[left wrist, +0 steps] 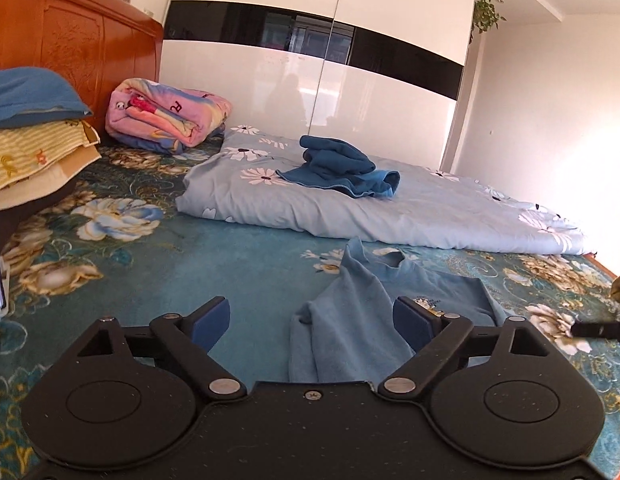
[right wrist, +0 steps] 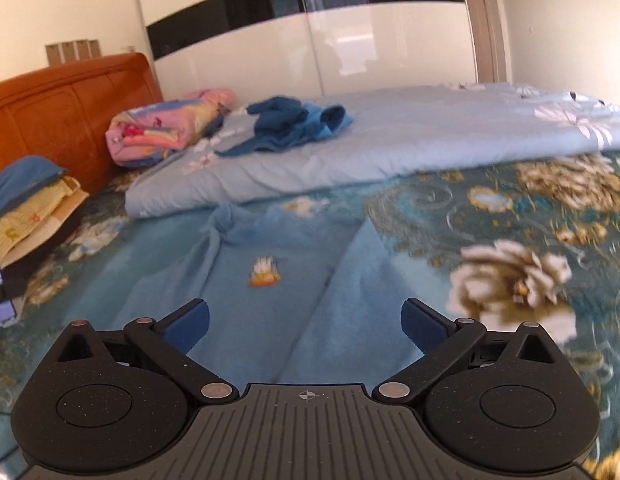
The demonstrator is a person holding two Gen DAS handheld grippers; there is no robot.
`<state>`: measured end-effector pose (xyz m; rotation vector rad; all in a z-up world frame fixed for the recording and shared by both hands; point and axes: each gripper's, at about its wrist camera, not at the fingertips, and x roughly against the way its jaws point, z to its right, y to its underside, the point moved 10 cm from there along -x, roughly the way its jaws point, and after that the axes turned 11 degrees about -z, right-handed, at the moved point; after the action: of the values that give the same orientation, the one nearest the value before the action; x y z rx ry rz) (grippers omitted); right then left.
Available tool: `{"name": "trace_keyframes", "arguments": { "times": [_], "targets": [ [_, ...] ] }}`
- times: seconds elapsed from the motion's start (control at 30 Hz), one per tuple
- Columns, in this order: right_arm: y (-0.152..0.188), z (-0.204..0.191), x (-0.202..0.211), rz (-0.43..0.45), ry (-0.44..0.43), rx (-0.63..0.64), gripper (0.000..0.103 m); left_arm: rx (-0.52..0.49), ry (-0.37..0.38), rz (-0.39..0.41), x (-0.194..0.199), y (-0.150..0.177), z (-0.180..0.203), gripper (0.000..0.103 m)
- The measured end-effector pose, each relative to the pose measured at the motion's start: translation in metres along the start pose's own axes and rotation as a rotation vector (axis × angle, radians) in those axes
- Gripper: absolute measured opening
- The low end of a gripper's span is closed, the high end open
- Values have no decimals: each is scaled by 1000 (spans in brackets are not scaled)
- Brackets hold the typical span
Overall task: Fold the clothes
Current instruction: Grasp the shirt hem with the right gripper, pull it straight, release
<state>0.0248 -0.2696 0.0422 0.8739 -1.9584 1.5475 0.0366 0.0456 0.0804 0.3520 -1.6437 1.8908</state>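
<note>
In the left wrist view, the left gripper filled the bottom of the frame, and its jaws stood wide apart with nothing pressed between the blue pads. Above and between the fingers, in the lower centre, lay the light blue sweater, flat on the teal flowered bedspread. Its collar pointed toward the upper part of the frame, and one sleeve was laid over the body. A small printed picture on its chest showed just beside the right finger. At the right edge of this frame a dark bar was partly seen; I could not tell what it was.

In the right wrist view, the right gripper was also at the bottom, with the jaws fully wide and holding nothing. The same sweater lay in the centre of the frame, above the fingers, with the orange and white print in the middle. This picture was a little blurred on the right side.

Behind the sweater, across the middle of both frames, lay a pale blue quilt with white flowers, and on it a crumpled dark blue garment. In the upper left stood an orange wooden headboard, a folded pink blanket and a stack of folded bedding. A white wardrobe with a black band filled the background.
</note>
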Motion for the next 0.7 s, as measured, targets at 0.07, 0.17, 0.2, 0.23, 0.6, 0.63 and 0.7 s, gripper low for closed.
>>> {"name": "trace_keyframes", "arguments": {
  "times": [0.07, 0.17, 0.2, 0.23, 0.6, 0.63, 0.7],
  "targets": [
    [18, 3, -3, -43, -9, -18, 103, -5, 6, 0, 6, 2, 2, 88],
    [42, 1, -7, -61, 0, -10, 103, -40, 4, 10, 18, 2, 6, 88],
    [50, 0, -9, -72, 8, -1, 103, -58, -5, 21, 23, 1, 7, 88],
    [58, -2, -11, -86, 18, 6, 103, -76, -14, 31, 29, -1, 7, 88],
    [95, -28, -18, -148, 85, 93, 77, -70, -141, 61, 75, 2, -31, 92],
    [98, -31, -21, -168, 82, 104, 75, -55, -133, 52, 75, 2, -33, 92],
    [102, -38, -26, -187, 90, 133, 76, -51, -119, 50, 74, 2, -32, 92]
  ]
}}
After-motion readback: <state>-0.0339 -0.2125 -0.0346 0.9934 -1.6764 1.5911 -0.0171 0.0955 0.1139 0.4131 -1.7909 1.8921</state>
